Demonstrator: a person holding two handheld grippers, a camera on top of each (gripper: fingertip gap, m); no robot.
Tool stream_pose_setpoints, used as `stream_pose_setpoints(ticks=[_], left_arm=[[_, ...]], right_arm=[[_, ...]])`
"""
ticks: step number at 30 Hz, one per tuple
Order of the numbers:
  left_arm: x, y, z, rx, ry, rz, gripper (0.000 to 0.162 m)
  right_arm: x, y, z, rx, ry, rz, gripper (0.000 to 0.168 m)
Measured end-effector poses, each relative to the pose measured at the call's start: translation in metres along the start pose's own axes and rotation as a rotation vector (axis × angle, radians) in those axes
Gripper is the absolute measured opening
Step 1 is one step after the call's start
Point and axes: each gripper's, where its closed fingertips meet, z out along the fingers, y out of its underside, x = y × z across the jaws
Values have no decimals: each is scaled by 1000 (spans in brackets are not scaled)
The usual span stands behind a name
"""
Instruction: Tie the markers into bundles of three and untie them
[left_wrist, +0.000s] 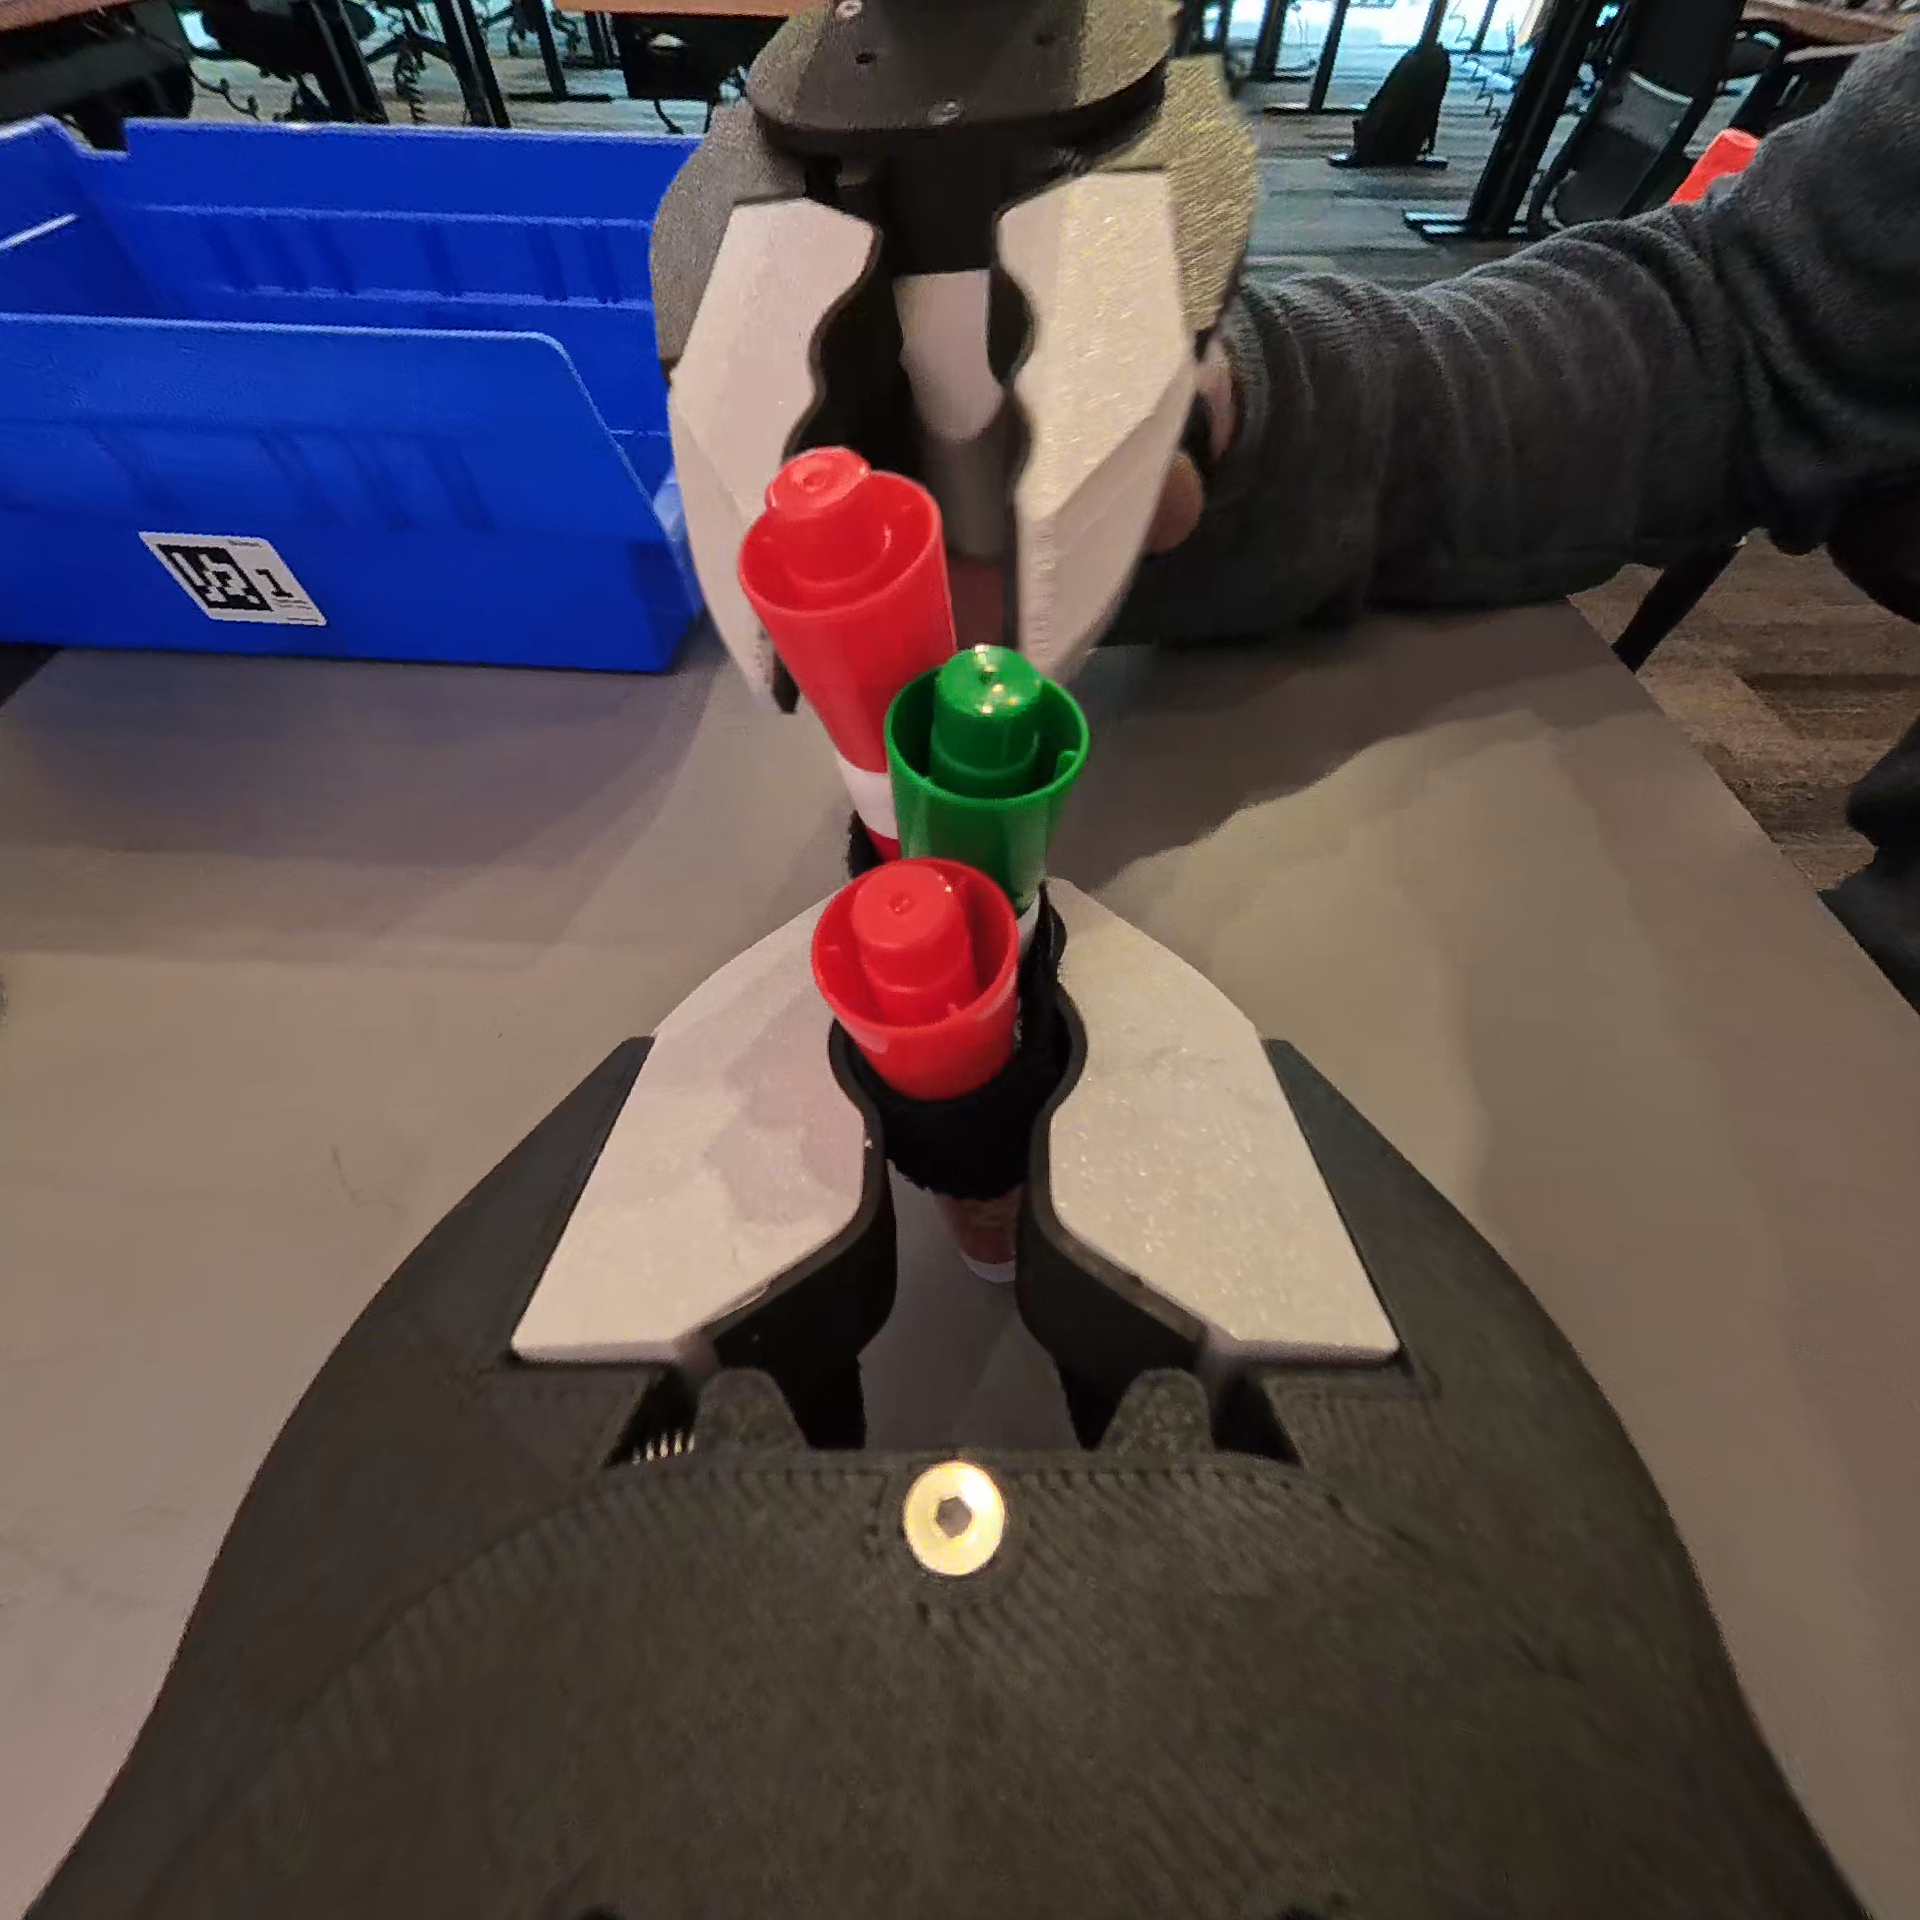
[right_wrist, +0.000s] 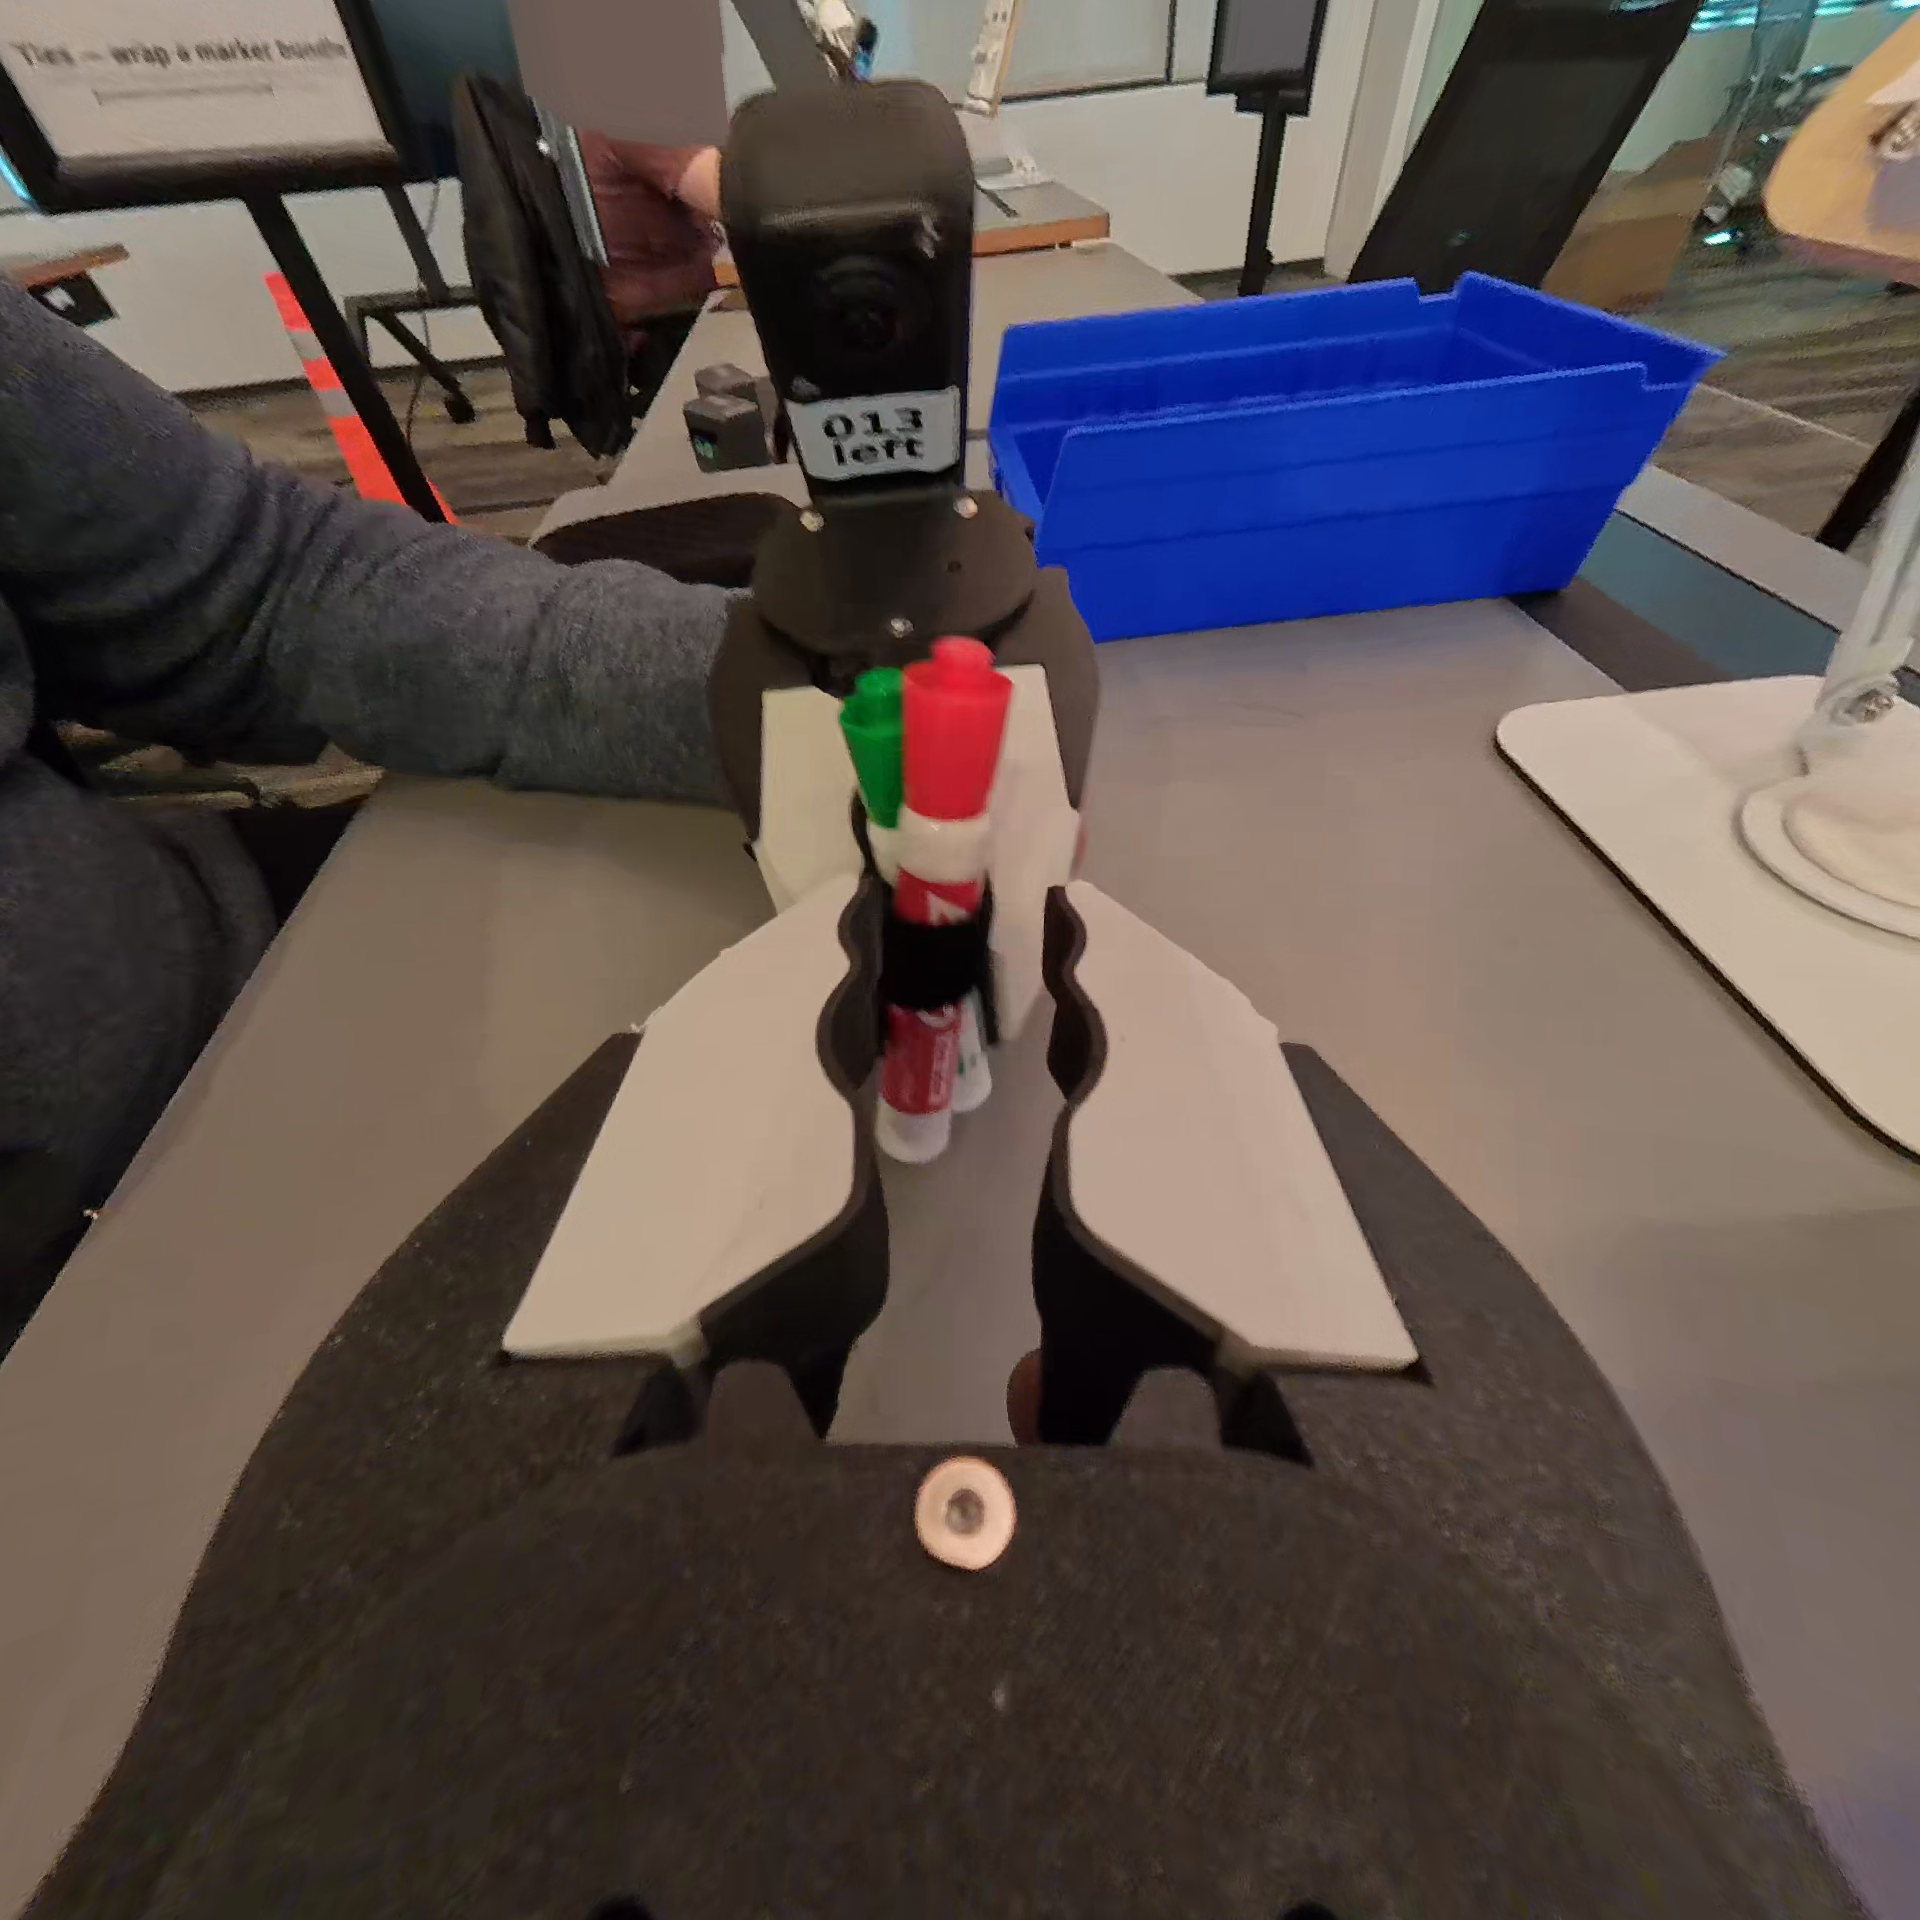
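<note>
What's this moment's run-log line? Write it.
left tongs: shut on upright bundle of two red-capped and one green-capped plastic markers | right tongs: open, facing it | black fabric strap: wrapped on

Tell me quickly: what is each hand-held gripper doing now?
Left hand-held gripper: closed on the marker bundle.
Right hand-held gripper: open around the bundle, not gripping it.

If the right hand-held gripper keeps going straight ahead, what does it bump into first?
Probably the upright bundle of two red and one green capped markers, standing just beyond the open right hand-held gripper. Directly behind is the left hand-held gripper clamping them; depth is uncertain.
</note>
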Motion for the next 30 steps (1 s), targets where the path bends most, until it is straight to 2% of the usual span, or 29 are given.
stream_pose_setpoints(ticks=[5, 7, 16, 23, 30], left_arm=[[2, -5, -5, 50, 23, -1, 24], [-2, -6, -7, 63, 14, -32, 24], [-14, -5, -6, 52, -72, -48, 24], [-20, -4, -4, 33, -141, -61, 24], [-27, -3, -3, 27, -183, -76, 24]], right_arm=[[-5, 7, -5, -23, -53, 17, 26], [-9, 7, -2, -36, -58, -6, 18], [-4, 13, 10, -88, 20, -15, 18], [6, 16, 7, -119, 92, -8, 11], [5, 18, 11, -126, 105, -17, 10]])
